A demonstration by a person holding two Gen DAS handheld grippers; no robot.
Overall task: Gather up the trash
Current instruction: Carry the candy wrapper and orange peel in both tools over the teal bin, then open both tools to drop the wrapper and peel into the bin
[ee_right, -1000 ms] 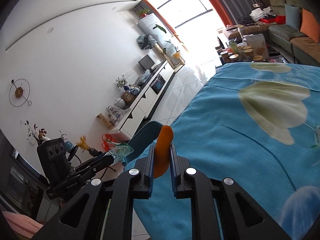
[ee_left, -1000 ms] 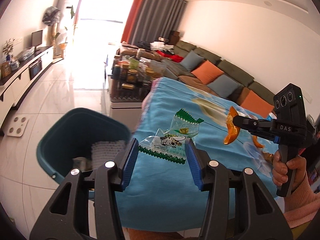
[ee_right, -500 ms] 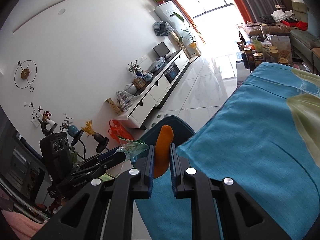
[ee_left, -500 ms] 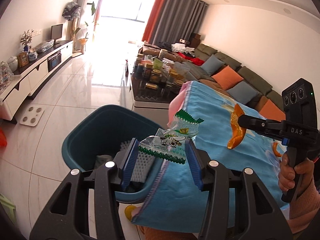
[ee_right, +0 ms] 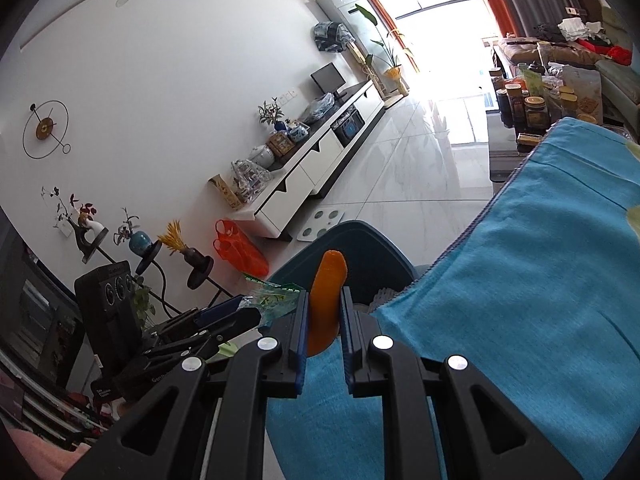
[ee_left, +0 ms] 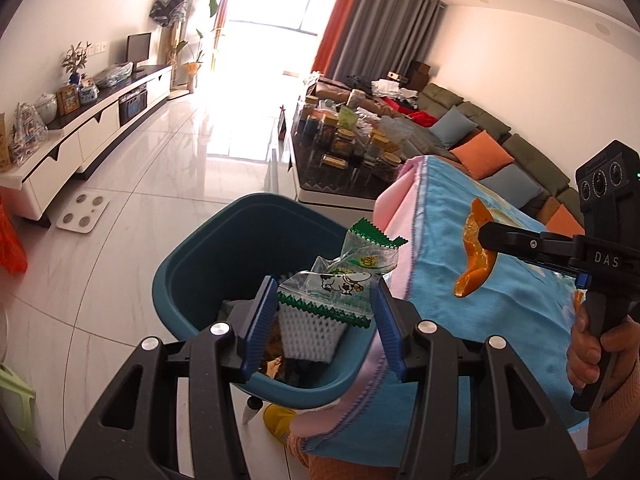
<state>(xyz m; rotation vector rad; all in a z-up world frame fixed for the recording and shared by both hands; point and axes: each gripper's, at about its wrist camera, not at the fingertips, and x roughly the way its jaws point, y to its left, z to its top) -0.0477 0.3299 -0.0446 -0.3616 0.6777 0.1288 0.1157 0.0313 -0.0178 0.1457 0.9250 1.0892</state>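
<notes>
The worktop (ee_left: pixel 492 276), draped in a blue floral cloth (ee_right: pixel 540 280) with a pink underside showing at its near corner, fills the right of both views; just beside that corner, on the tiled floor (ee_left: pixel 168 184), stands a teal waste bin (ee_left: pixel 192 264) holding a white foam fruit net (ee_left: pixel 310 330) and some darker scraps; the left claw (ee_left: pixel 325 314) hangs over the open bin with its blue pads (ee_left: pixel 262 320) set wide apart, and clear snack wrappers (ee_left: pixel 340 284) with green zigzag edges and a cartoon cow print sit between them, though whether the pads actually press the wrappers I cannot tell; the right claw (ee_right: pixel 323 328) is clamped on a curl of orange peel (ee_right: pixel 326 296), held above the worktop's edge nearest the bin, the peel's tip reaching toward the bin's rim; in the left wrist view the same peel (ee_left: pixel 474 256) dangles from the closed black tips, with the person's hand (ee_left: pixel 592 352) gripping the handle below.
</notes>
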